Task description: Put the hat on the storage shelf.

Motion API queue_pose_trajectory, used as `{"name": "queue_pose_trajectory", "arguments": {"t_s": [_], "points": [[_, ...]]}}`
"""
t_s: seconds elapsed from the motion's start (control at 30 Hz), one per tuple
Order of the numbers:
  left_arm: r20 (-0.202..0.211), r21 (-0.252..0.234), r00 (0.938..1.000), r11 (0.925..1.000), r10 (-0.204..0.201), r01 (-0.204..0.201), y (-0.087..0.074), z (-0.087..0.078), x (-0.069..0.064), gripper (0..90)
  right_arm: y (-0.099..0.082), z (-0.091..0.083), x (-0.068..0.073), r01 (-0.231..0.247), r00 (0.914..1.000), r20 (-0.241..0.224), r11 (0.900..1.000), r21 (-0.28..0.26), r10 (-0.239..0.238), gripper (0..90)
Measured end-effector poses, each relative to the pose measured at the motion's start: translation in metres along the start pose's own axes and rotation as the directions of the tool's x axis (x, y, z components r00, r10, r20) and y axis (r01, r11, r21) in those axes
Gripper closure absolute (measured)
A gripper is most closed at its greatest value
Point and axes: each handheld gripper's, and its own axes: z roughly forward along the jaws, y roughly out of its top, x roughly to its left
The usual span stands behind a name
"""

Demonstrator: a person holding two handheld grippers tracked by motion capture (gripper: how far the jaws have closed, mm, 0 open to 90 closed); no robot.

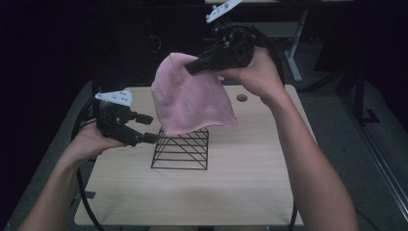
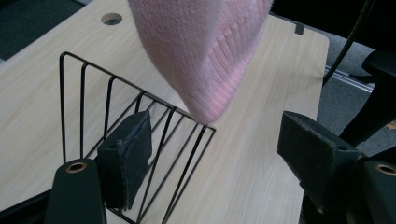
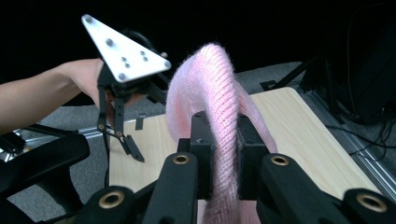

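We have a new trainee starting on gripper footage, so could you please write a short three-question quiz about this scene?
1. True or false: the right gripper is shut on the pink knit beanie.
2. What does the beanie hang above? A) black wire rack B) a bowl C) a box
3. The left gripper has its jaws ____.

Key: 1 true; 2 A; 3 open, near the rack on the wooden table.
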Motion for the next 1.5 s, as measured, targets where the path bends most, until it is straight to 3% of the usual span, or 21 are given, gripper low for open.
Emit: {"name": "queue_pose_trajectory", "arguments": {"t_s": [0.1,0.13,0.23,0.5,0.6,0.73,0.8,1.0,1.2,1.5], "points": [[0.003,-0.008,1.0,0.9999,-0.007,0.007,-0.002,0.001,0.004,30.1,0.005,0.005,0.002,0.005,0.9999,-0.01,1.0,-0.008,-0.006,80.7],[0.014,-0.016,0.9995,0.9995,-0.028,0.029,-0.003,0.002,0.007,31.6,0.007,0.007,0.002,0.009,0.9999,-0.015,0.9999,-0.01,-0.009,80.7],[0.011,-0.008,0.9996,0.9997,-0.025,0.025,-0.004,0.003,0.01,38.7,0.01,0.011,0.004,0.017,0.9997,-0.017,0.9997,-0.017,-0.018,80.7],[-0.013,-0.017,0.9989,0.9988,-0.045,0.045,-0.01,-0.002,0.017,75.4,0.014,0.027,0.006,0.018,0.9994,-0.028,0.9995,-0.027,-0.019,80.7],[-0.031,-0.008,0.9978,0.9983,-0.059,0.058,-0.013,-0.003,0.018,81.5,0.013,0.031,0.005,0.01,0.9998,-0.02,0.9996,-0.026,-0.01,80.7],[-0.052,0.014,0.9961,0.9973,-0.071,0.072,-0.016,-0.001,0.018,82.7,0.008,0.038,0.001,-0.005,0.9999,-0.015,0.9998,-0.021,0.005,80.7],[-0.064,0.028,0.9963,0.9978,-0.058,0.06,-0.017,-0.001,0.02,82.7,0.005,0.042,0.0,-0.011,0.9998,-0.014,0.9998,-0.016,0.011,80.7],[-0.075,0.031,0.9935,0.9956,-0.086,0.088,-0.024,0.004,0.025,82.6,-0.007,0.048,-0.007,-0.038,0.9991,-0.019,0.9992,-0.013,0.038,80.7],[-0.097,0.061,0.9926,0.9949,-0.074,0.08,-0.026,0.011,0.026,83.0,-0.018,0.051,-0.014,-0.049,0.9986,-0.022,0.9988,-0.003,0.049,80.7],[-0.1,0.067,0.9928,0.9952,-0.065,0.072,-0.028,0.02,0.028,83.0,-0.028,0.05,-0.018,-0.07,0.9973,-0.024,0.9975,-0.005,0.07,80.7]]}}
